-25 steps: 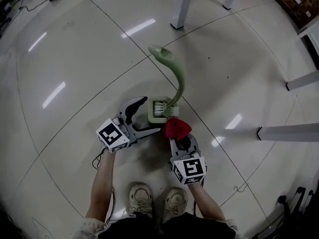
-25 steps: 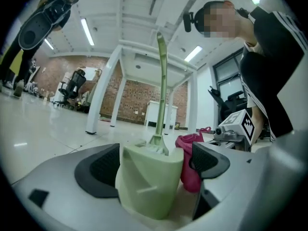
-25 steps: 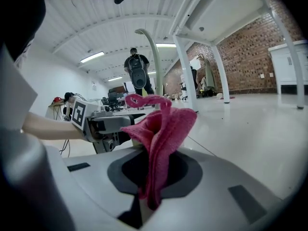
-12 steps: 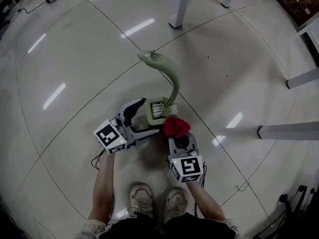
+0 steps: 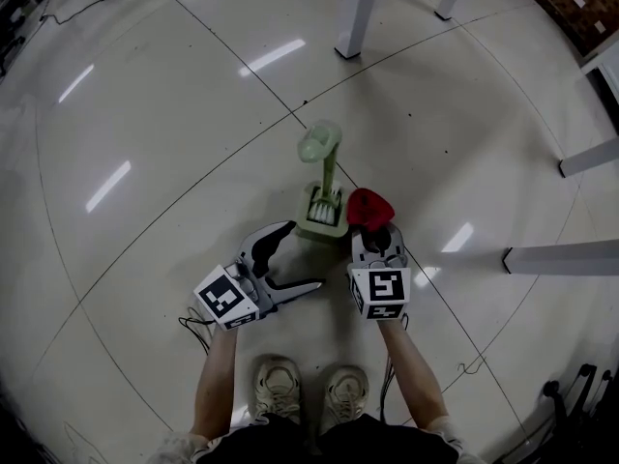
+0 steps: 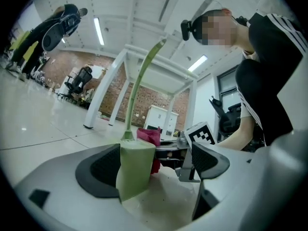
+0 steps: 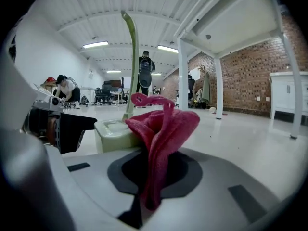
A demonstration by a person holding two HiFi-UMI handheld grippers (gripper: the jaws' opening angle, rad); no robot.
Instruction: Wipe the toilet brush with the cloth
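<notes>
– The right gripper (image 7: pixel 154 170) had its jaws clamped together on the red cloth (image 7: pixel 163 124), and the cloth stood up out of them in a loose bunch!
– And where was the toilet brush?
– The toilet brush (image 5: pixel 327 167) stood upright in its pale green holder (image 5: pixel 320 223) on the white floor (image 5: pixel 174 114), right in front of both grippers. From the head view the cloth sat just beside the holder, on its right, low down by the bristle end.
– Touching it?
– Hard to call, I couldn't tell from any view. Close, certainly.
– What about the left gripper?
– The left gripper (image 6: pixel 159 162) was spread wide, jaws well apart. Its own view showed the holder's corner between them, up against one dark pad (image 6: pixel 98 170), with a clear gap to the other jaw. No squeeze on it.
– And the handle?
– A thin green stem rising from the holder, ending in a wider curved grip at the top.
– Anything else in shot?
– The person's two shoes (image 5: pixel 276 383) below the grippers, white table legs (image 5: pixel 353 13) farther off across the floor, and a brick wall (image 7: pixel 240 81) behind in the right gripper view
</notes>
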